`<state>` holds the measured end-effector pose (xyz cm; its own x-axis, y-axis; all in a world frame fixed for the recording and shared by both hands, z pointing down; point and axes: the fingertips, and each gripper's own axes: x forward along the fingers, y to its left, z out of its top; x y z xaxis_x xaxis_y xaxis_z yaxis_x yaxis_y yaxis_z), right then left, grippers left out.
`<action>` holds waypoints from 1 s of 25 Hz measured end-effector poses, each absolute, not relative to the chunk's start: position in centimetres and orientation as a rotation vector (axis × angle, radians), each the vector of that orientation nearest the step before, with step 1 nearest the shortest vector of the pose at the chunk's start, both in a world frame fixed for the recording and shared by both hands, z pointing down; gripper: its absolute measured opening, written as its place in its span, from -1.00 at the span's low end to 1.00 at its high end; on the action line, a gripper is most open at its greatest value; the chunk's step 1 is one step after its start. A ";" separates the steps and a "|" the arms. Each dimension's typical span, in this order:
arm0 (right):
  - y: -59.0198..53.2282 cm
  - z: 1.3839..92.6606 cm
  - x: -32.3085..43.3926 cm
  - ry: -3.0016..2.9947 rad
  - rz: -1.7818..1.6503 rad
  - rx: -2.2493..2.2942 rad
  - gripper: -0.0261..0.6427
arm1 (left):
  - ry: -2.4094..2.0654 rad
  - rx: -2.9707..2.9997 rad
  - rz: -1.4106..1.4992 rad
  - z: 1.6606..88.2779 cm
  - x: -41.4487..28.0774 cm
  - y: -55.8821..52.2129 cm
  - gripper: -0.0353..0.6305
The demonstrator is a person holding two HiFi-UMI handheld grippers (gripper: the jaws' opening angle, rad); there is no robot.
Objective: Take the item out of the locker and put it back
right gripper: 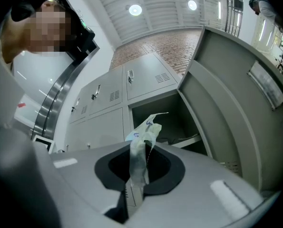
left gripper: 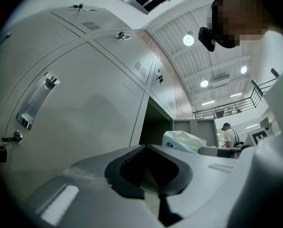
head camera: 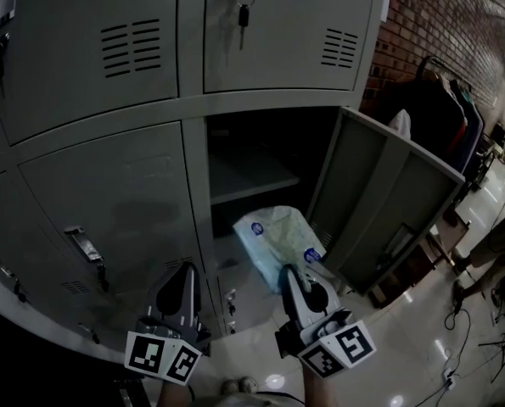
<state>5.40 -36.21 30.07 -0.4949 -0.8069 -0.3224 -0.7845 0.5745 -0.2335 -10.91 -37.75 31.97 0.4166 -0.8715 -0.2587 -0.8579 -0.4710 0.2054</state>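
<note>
Lockers (head camera: 108, 185), one door (head camera: 384, 202) open; right hand-held gripper (head camera: 288, 272) clamps one bag (head camera: 273, 234); left hand-held gripper (head camera: 184, 270) closed.

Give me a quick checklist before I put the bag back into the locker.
1. Right hand-held gripper shut on the white-and-blue crinkled plastic bag: ok.
2. Grey metal locker door swung wide open: ok.
3. Left hand-held gripper empty and off to the side of the opening: ok.
4. Space below the grey inner shelf free of other things: cannot tell, too dark.
</note>
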 end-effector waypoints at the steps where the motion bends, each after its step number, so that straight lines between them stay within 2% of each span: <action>1: -36.1 29.0 5.3 2.417 -0.056 -1.260 -0.84 | -1.592 2.611 -0.515 31.9 -10.9 -37.7 -0.88; 7: -42.8 21.8 5.2 2.478 0.166 -1.320 -0.84 | -1.590 2.603 -0.532 31.7 -11.0 -37.8 -0.88; 13: -56.4 23.2 3.4 2.642 0.131 -1.575 -0.84 | -1.585 2.587 -0.527 32.0 -11.0 -37.9 -0.88; 19: -60.9 25.0 2.3 2.708 0.160 -1.684 -0.82 | -1.630 2.560 -0.531 32.0 -11.9 -38.9 -0.88; 20: -61.3 24.9 2.3 2.682 0.148 -1.680 -0.72 | -1.635 2.554 -0.530 32.2 -12.0 -39.1 -0.88; 21: -61.5 24.7 2.3 2.656 0.131 -1.664 -0.40 | -1.639 2.550 -0.526 32.3 -12.0 -39.4 -0.88; 22: -61.5 24.4 2.2 2.635 0.117 -1.642 0.08 | -1.640 2.546 -0.522 32.5 -12.0 -39.5 -0.88; 23: -61.4 24.2 2.3 2.617 0.114 -1.626 0.31 | -1.639 2.543 -0.519 32.6 -11.9 -39.7 -0.88; 25: -61.0 23.6 2.7 2.592 0.141 -1.620 0.33 | -1.638 2.543 -0.517 32.6 -11.8 -39.9 -0.88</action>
